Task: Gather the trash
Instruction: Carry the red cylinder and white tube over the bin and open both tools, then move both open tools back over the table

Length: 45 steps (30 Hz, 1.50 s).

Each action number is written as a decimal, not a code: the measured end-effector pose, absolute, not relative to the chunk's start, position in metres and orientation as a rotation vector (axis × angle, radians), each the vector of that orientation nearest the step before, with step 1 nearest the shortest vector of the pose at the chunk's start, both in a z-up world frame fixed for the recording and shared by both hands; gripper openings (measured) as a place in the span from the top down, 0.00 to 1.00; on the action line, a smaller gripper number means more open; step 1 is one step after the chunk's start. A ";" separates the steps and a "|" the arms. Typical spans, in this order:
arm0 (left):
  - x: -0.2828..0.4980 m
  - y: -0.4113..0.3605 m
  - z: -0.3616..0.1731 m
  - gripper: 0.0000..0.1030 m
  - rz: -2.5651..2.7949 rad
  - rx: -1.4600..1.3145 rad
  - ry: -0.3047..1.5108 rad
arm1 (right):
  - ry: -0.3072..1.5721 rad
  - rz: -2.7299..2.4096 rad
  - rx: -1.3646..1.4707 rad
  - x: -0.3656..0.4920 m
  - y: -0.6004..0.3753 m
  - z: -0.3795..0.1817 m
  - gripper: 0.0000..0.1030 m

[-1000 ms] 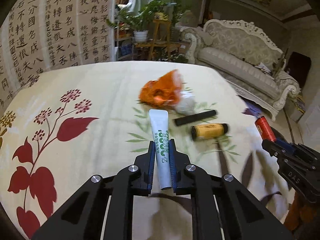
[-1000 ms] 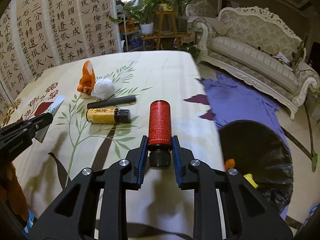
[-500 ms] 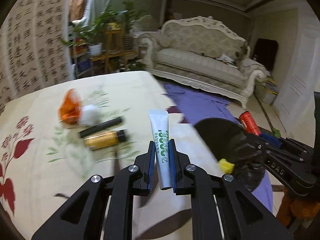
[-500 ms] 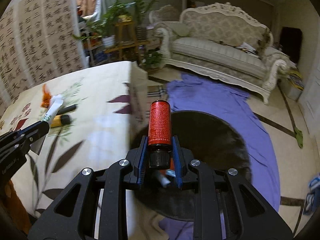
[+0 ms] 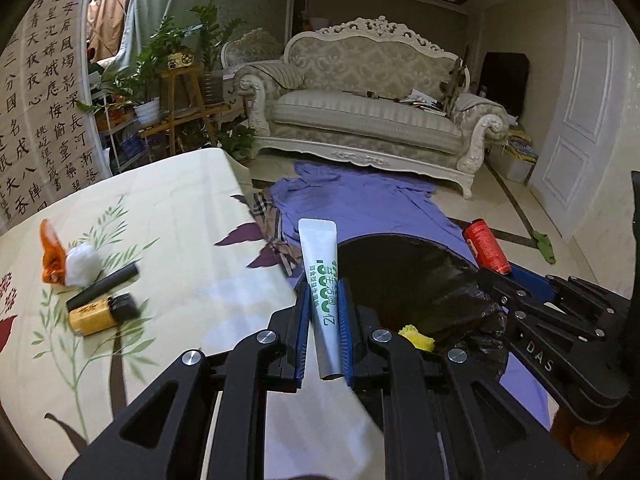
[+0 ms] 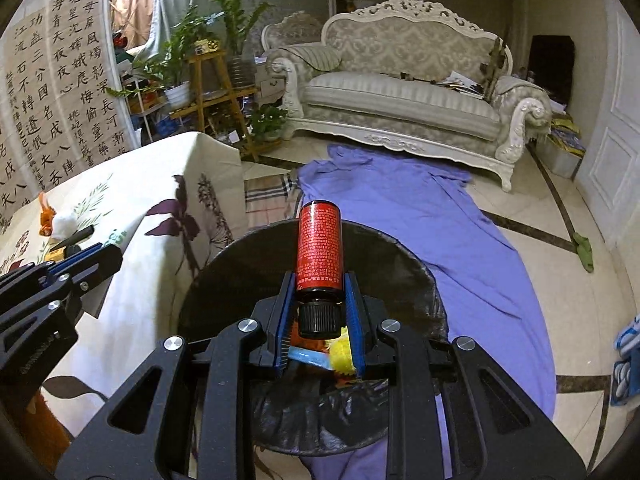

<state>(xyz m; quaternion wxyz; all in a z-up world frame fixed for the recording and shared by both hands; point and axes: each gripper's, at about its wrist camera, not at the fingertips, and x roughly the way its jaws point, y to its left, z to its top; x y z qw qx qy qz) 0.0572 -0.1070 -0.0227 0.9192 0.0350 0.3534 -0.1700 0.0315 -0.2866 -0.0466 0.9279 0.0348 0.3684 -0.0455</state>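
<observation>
My left gripper [image 5: 323, 330] is shut on a white tube with green print [image 5: 321, 276], held over the table's right edge beside the black-lined trash bin [image 5: 404, 276]. My right gripper [image 6: 319, 318] is shut on a red bottle with a black cap [image 6: 319, 248], held right above the bin [image 6: 240, 268]; the bottle also shows in the left wrist view [image 5: 485, 246]. Yellow and blue trash [image 6: 340, 354] lies inside the bin. On the table remain an orange wrapper [image 5: 51, 254], a white wad [image 5: 82, 262], a black stick [image 5: 102, 286] and a yellow bottle [image 5: 100, 314].
The table has a cream floral cloth [image 5: 172, 216]. A purple sheet [image 6: 432, 216] covers the floor around the bin. A pale sofa [image 6: 404, 100], a plant stand [image 6: 208, 80] and a calligraphy screen [image 6: 52, 92] stand behind.
Both grippers have swung right from the table toward the bin, each keeping its item. The right gripper now hangs over the bin opening; the left is at the table edge.
</observation>
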 end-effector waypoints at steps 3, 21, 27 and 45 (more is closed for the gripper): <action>0.061 -0.116 -0.026 0.85 -0.350 0.086 0.730 | 0.755 -0.102 0.084 0.034 -0.294 -0.049 0.77; 0.062 -0.100 -0.030 0.38 -0.295 0.094 0.749 | 0.759 -0.120 0.125 0.037 -0.301 -0.049 0.59; 0.056 -0.056 -0.031 0.38 -0.202 0.078 0.768 | 0.767 -0.031 0.103 0.043 -0.264 -0.047 0.57; 0.056 0.052 -0.039 0.34 -0.002 0.058 0.805 | 0.847 0.267 -0.019 0.063 -0.124 -0.052 0.53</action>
